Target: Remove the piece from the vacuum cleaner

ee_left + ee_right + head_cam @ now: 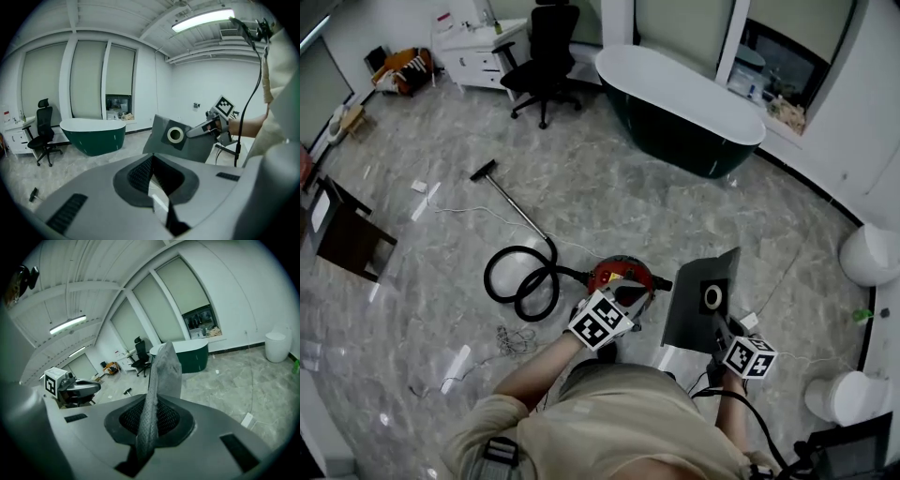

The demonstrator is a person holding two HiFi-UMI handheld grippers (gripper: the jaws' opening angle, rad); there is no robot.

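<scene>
The red vacuum cleaner point(623, 275) sits on the floor just ahead of me, with its black hose point(520, 277) coiled to its left. My right gripper point(720, 330) is shut on the lower edge of a flat grey dust bag point(703, 300) with a white ring hole, held up to the right of the cleaner. Seen edge-on, the bag point(161, 380) runs down between the right gripper's jaws point(150, 427). The bag point(180, 138) also appears in the left gripper view. My left gripper point(623, 298) hovers over the cleaner's near side. A narrow gap shows between its jaws point(152, 187), with nothing in it.
A dark green bathtub point(675, 108) stands at the back, with a black office chair point(542, 56) to its left. The wand's floor head point(483, 171) lies on the marble floor. A toilet point(867, 253) is at the right wall, and a dark stand point(347, 234) at the left.
</scene>
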